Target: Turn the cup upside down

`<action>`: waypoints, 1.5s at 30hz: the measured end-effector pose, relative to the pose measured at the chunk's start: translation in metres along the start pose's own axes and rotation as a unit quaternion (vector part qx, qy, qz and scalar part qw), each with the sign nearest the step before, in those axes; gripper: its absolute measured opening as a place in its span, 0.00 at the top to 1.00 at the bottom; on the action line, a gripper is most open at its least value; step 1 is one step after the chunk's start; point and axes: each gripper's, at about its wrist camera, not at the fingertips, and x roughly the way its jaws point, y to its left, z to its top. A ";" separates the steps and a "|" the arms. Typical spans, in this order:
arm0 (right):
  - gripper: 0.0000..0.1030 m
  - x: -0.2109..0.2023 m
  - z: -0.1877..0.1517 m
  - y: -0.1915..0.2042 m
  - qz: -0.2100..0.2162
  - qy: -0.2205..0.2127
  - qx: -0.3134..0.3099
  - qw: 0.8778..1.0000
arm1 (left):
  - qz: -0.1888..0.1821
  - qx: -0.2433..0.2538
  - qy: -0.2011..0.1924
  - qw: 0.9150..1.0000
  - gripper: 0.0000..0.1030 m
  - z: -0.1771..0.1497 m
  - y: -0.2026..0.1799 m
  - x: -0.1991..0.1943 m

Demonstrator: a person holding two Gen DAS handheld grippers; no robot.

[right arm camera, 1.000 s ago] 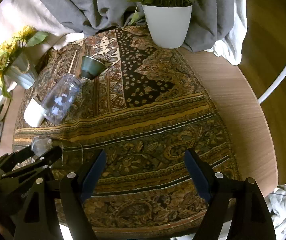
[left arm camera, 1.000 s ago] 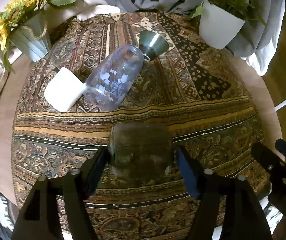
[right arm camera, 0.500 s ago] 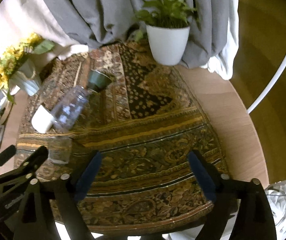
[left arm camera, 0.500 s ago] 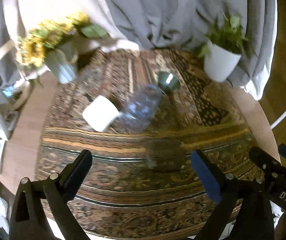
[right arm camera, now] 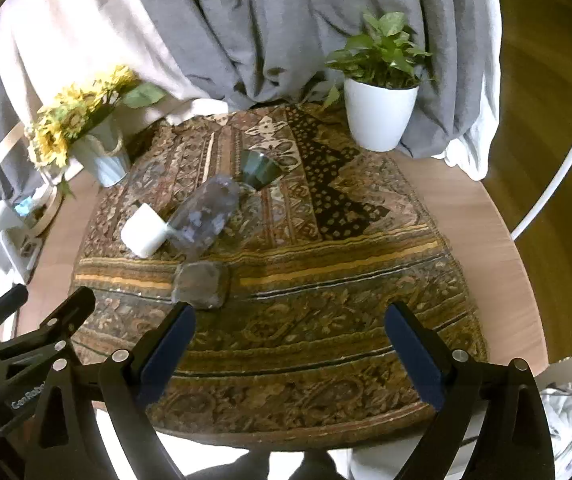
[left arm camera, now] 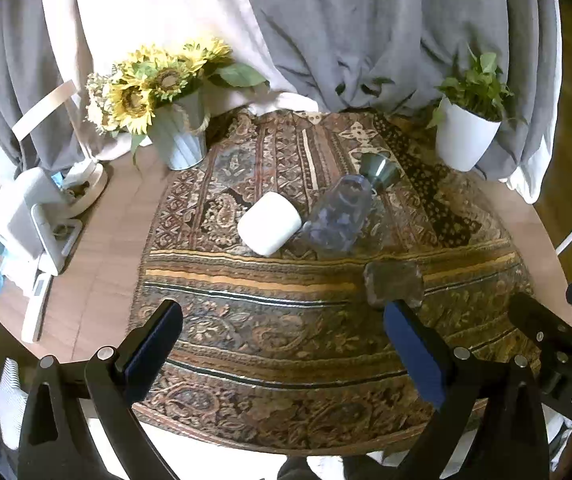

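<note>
A clear glass cup (left arm camera: 394,283) stands on the patterned cloth (left arm camera: 286,320), just beyond the right finger of my left gripper (left arm camera: 286,350). It looks mouth-down, though the clear glass makes this hard to tell. The left gripper is open, empty and pulled back toward the table's near edge. In the right wrist view the cup (right arm camera: 202,283) stands ahead of the left finger of my right gripper (right arm camera: 290,346), which is open and empty. The left gripper's body (right arm camera: 18,344) shows at lower left there.
A clear bottle (left arm camera: 338,216) with a white cap (left arm camera: 270,224) lies on its side mid-cloth, a metal funnel (left arm camera: 380,170) behind it. A sunflower vase (left arm camera: 178,136) stands back left, a white plant pot (left arm camera: 466,140) back right. White devices (left arm camera: 34,216) sit at left.
The left gripper let go of the cup, opened wide and drew back and up; the cup stays on the cloth. The right gripper also drew back, still open.
</note>
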 end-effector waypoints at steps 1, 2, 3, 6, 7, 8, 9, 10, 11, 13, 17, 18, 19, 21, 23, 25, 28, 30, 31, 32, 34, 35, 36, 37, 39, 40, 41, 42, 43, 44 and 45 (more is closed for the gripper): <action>0.07 -0.001 -0.001 0.002 0.000 0.000 0.000 1.000 | 0.001 0.003 0.000 1.000 0.00 -0.001 0.001 -0.001; 0.07 -0.001 -0.003 0.004 -0.001 0.001 0.000 1.000 | 0.001 0.006 0.000 1.000 0.00 -0.002 0.002 -0.002; 0.07 -0.001 -0.005 0.005 -0.001 0.003 0.001 1.000 | 0.001 0.007 0.000 1.000 0.00 -0.003 0.003 -0.003; 0.07 0.000 -0.009 0.010 -0.001 0.009 0.003 1.000 | 0.004 0.014 0.001 1.000 0.00 -0.006 0.007 -0.004; 0.07 0.000 -0.011 0.011 0.000 0.010 0.003 1.000 | 0.006 0.016 0.001 1.000 0.00 -0.006 0.008 -0.003; 0.07 0.000 -0.012 0.013 -0.001 0.010 0.002 1.000 | 0.007 0.017 0.001 1.000 0.00 -0.006 0.009 -0.003; 0.07 0.001 -0.013 0.014 -0.002 0.011 0.001 1.000 | 0.006 0.018 0.002 1.000 0.00 -0.007 0.010 -0.003; 0.07 0.000 -0.013 0.016 -0.002 0.011 0.001 1.000 | 0.004 0.018 0.003 1.000 0.00 -0.007 0.011 -0.003; 0.07 0.001 -0.014 0.017 -0.002 0.011 0.002 1.000 | 0.003 0.019 0.004 1.000 0.00 -0.007 0.012 -0.002; 0.07 0.000 -0.014 0.019 -0.003 0.009 0.002 1.000 | 0.004 0.019 0.003 1.000 0.00 -0.007 0.014 -0.002; 0.07 -0.004 -0.014 0.023 -0.007 0.001 -0.001 1.000 | 0.001 0.021 0.002 1.000 0.00 -0.006 0.015 -0.002; 0.07 -0.004 -0.014 0.023 -0.007 0.000 -0.001 1.000 | 0.001 0.022 0.001 1.000 0.00 -0.006 0.016 -0.002; 0.07 -0.005 -0.014 0.024 -0.008 -0.001 -0.002 1.000 | 0.000 0.023 0.000 1.000 0.00 -0.006 0.016 -0.002; 0.07 -0.005 -0.013 0.026 -0.010 -0.002 -0.003 1.000 | 0.001 0.023 0.000 1.000 0.00 -0.006 0.017 -0.002; 0.07 -0.005 -0.013 0.027 -0.010 -0.002 -0.003 1.000 | 0.002 0.023 0.000 1.000 0.00 -0.005 0.018 -0.001; 0.07 -0.004 -0.013 0.028 -0.009 -0.001 -0.004 1.000 | 0.003 0.022 -0.001 1.000 0.00 -0.005 0.018 -0.001; 0.07 -0.003 -0.012 0.028 -0.009 0.001 -0.003 1.000 | 0.002 0.021 0.001 1.000 0.00 -0.005 0.019 0.001; 0.07 -0.003 -0.012 0.028 -0.011 0.000 -0.004 1.000 | 0.002 0.020 0.002 1.000 0.00 -0.005 0.020 0.002; 0.07 -0.003 -0.012 0.029 -0.011 0.000 -0.004 1.000 | 0.001 0.020 0.002 1.000 0.00 -0.005 0.021 0.002; 0.07 -0.003 -0.012 0.029 -0.011 0.000 -0.004 1.000 | 0.001 0.020 0.002 1.000 0.00 -0.005 0.021 0.002; 0.07 -0.003 -0.012 0.029 -0.010 0.000 -0.004 1.000 | 0.002 0.021 0.002 1.000 0.00 -0.005 0.020 0.002; 0.07 -0.003 -0.012 0.029 -0.011 0.001 -0.004 1.000 | 0.002 0.020 0.002 1.000 0.00 -0.005 0.021 0.002; 0.07 -0.003 -0.012 0.029 -0.011 0.000 -0.004 1.000 | 0.002 0.020 0.002 1.000 0.00 -0.005 0.020 0.002; 0.07 -0.003 -0.012 0.029 -0.011 0.001 -0.004 1.000 | 0.002 0.021 0.002 1.000 0.00 -0.005 0.020 0.002; 0.07 -0.002 -0.013 0.030 -0.011 0.001 -0.003 1.000 | 0.002 0.020 0.003 1.000 0.00 -0.005 0.020 0.002; 0.07 -0.002 -0.013 0.030 -0.010 0.002 -0.004 1.000 | 0.002 0.021 0.003 1.000 0.00 -0.004 0.020 0.003; 0.07 -0.002 -0.013 0.030 -0.009 0.002 -0.003 1.000 | 0.002 0.022 0.003 1.000 0.00 -0.005 0.020 0.003; 0.07 -0.002 -0.013 0.029 -0.010 0.002 -0.002 1.000 | 0.002 0.021 0.003 1.000 0.00 -0.005 0.020 0.003; 0.07 -0.002 -0.013 0.029 -0.010 0.003 -0.003 1.000 | 0.002 0.021 0.003 1.000 0.00 -0.004 0.020 0.003; 0.07 -0.001 -0.013 0.029 -0.009 0.004 -0.003 1.000 | 0.002 0.022 0.003 1.000 0.00 -0.005 0.020 0.003; 0.07 -0.001 -0.013 0.028 -0.010 0.004 -0.002 1.000 | 0.002 0.022 0.004 1.000 0.00 -0.005 0.020 0.003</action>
